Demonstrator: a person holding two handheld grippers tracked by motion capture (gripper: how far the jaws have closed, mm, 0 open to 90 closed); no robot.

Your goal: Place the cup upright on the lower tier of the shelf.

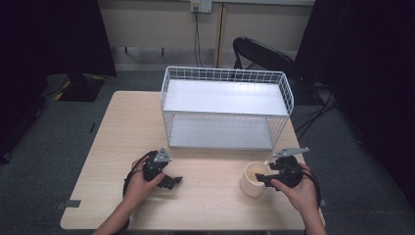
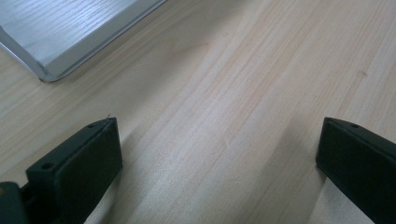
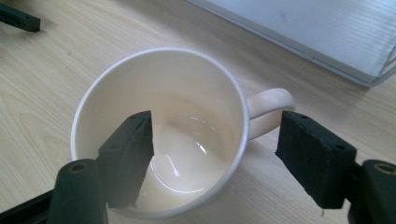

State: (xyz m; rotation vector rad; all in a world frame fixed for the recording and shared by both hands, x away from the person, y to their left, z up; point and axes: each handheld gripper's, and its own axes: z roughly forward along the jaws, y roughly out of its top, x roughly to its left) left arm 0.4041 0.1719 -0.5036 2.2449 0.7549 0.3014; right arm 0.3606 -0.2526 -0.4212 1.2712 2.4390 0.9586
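The right gripper [image 3: 215,154] is reaching over a cup [image 3: 159,130] that is standing on the bench [image 1: 210,205], and its jaws are wide open. One jaw is sitting inside the cup, close to the wall, and the other jaw is waiting outside, just beside the handle [image 3: 268,109]. The wall of the cup is lying between the two jaws, so it looks like they are getting ready to pinch the rim, but they are not squeezing it yet. The cup is cream-white, round and shiny, and it is looking empty inside, with light shining off its bottom. Its handle is pointing away past the outside jaw, toward the white wire rack [image 1: 225,105] at the back of the bench. The left gripper [image 1: 164,176] is resting low over the bench, well apart from the cup. Its jaws are also wide open and are holding nothing, with bare wood between them. A corner of the rack's grey bottom shelf [image 2: 70,32] is lying beyond the left jaw, perhaps because this hand is just waiting for its turn.
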